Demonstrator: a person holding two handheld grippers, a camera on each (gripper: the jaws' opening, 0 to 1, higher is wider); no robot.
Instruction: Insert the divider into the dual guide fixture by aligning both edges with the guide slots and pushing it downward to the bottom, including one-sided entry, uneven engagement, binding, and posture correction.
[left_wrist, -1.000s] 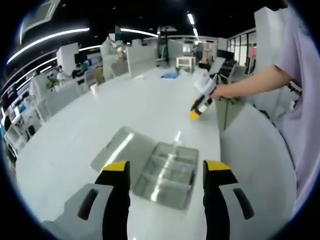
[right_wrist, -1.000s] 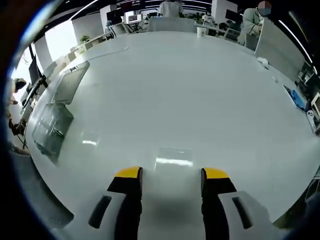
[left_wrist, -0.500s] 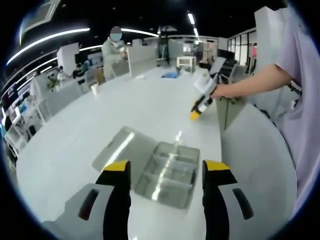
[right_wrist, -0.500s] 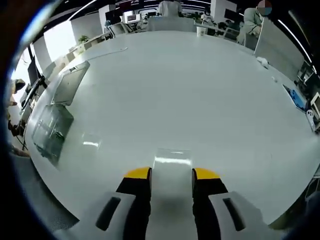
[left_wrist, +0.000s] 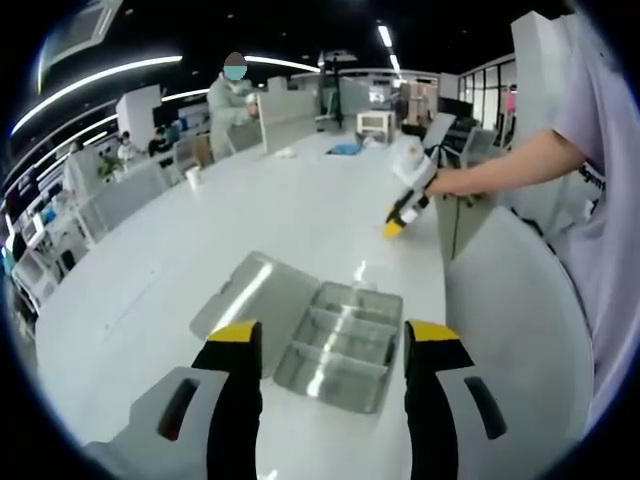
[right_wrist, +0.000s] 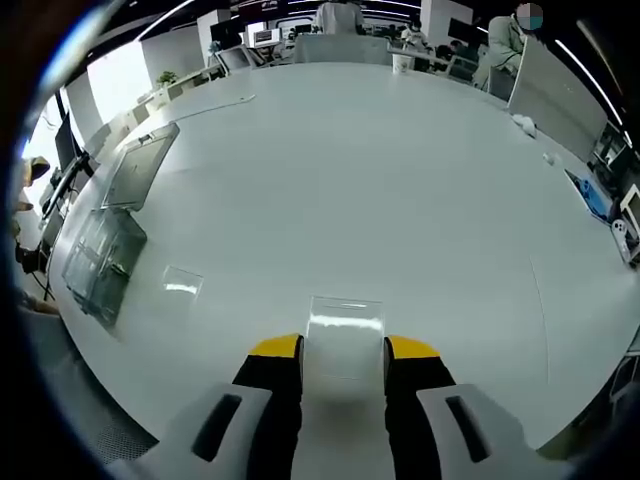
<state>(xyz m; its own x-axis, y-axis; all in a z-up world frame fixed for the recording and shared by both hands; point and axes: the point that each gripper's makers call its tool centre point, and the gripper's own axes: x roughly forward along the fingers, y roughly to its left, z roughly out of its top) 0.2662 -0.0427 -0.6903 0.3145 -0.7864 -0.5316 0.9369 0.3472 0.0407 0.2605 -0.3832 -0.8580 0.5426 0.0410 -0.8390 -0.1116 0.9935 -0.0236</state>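
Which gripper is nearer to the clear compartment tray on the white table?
Left. The left gripper hangs just before the clear compartment tray, jaws apart. The right gripper is farther along the white table, jaws closed on a clear flat divider.

Open-plan office: big white table (right_wrist: 400, 180), partitioned desks (left_wrist: 290, 115), monitors, strip ceiling lights (left_wrist: 90, 80).
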